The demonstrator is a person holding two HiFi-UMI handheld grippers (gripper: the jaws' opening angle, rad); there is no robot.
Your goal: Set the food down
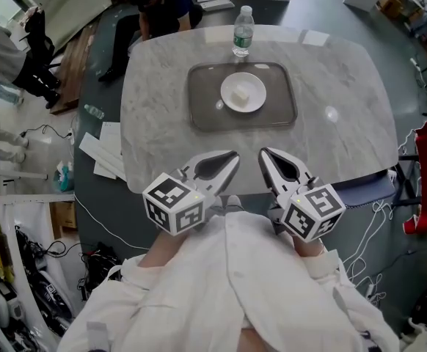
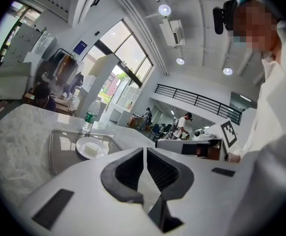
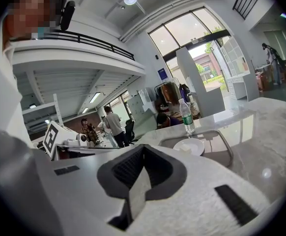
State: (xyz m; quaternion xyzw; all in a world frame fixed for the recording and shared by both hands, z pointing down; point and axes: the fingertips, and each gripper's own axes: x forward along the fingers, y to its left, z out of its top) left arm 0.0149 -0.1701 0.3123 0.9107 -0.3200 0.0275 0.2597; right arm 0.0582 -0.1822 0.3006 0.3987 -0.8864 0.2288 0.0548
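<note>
Jaws of the left tool (image 1: 235,155) are drawn together, with only a hairline slit between the tips and nothing in them. It sits at lower centre of the head view, its tips reaching over the near part of the bench (image 1: 345,130). Just beside it, to the right, the right tool (image 1: 263,152) has its jaws fully together and is likewise empty. The two tools angle in toward each other, close but apart. Each one's marker cube (image 1: 175,205) lies over the person's white sleeves (image 1: 221,284) at the bottom of the frame.

The food (image 1: 240,93), a small pale block, rests on a white plate (image 1: 257,103) in the upper centre of the frame, well apart from both tools. The plate stands in the middle of a grey tray (image 1: 200,97) with rounded corners, which lies flat on the marble-patterned bench. Just beyond the tray's far rim a clear water bottle (image 1: 243,31) with a green label stands upright. Past the bench's far edge, at upper left, a person in dark clothes (image 1: 162,2) bends forward.
</note>
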